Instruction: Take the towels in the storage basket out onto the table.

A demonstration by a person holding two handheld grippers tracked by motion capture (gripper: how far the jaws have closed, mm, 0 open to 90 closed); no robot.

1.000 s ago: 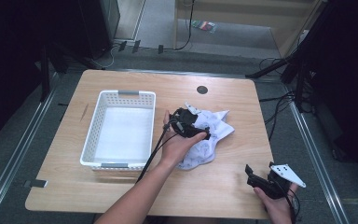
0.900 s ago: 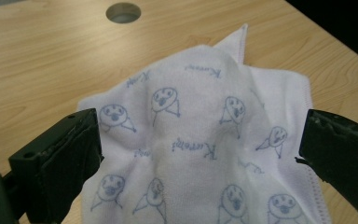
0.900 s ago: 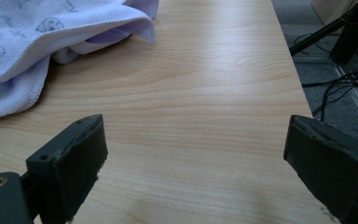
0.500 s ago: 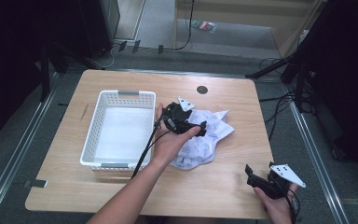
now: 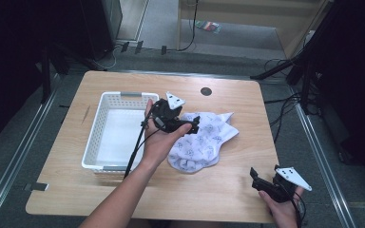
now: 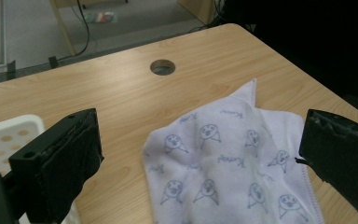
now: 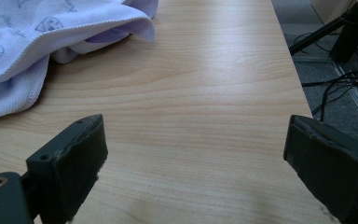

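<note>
Wooden table (image 5: pixel 228 185), face-print cloth (image 6: pixel 233 172), lettering illegible

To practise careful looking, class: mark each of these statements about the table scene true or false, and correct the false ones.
1. The cloth lies inside the basket. False: it lies on the table, to the right of the basket.
2. The left gripper is open. True: its fingers stand wide apart, with nothing between them.
3. The right gripper clamps a corner of the cloth. False: it is open near the table's front right corner, apart from the cloth.
4. The basket is empty. True.
5. The table has a round hole near its far edge. True.
</note>
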